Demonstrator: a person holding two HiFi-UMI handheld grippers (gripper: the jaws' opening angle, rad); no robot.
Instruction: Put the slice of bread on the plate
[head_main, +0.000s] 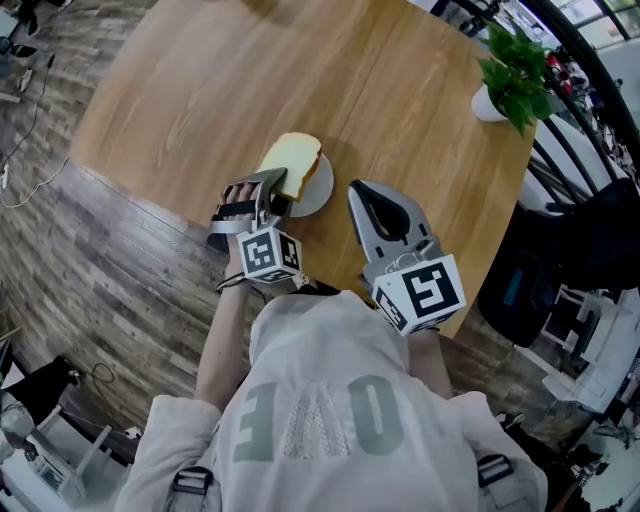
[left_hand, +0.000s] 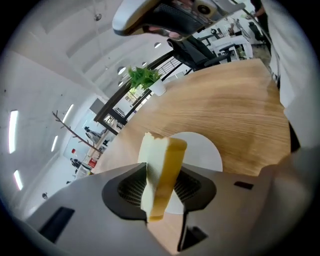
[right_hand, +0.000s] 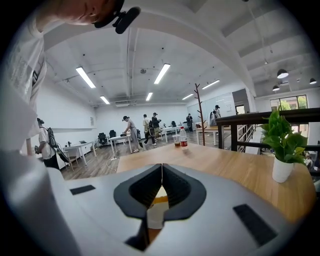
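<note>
A thick slice of pale bread with a yellow crust (head_main: 290, 163) (left_hand: 162, 170) sits between the jaws of my left gripper (head_main: 275, 188) (left_hand: 164, 171), whose pads lie against its two faces. The slice hangs low over a small round white plate (head_main: 320, 190) (left_hand: 205, 152) near the table's front edge. My right gripper (head_main: 358, 190) (right_hand: 161, 167) hovers just right of the plate, shut with nothing in it. Through the small gap below its tips I glimpse the bread and plate.
The round wooden table (head_main: 200, 100) carries a potted green plant (head_main: 515, 75) (right_hand: 282, 145) at the far right. A drink bottle (right_hand: 183, 137) stands at the table's far side in the right gripper view. Chairs and a black railing lie beyond the right edge.
</note>
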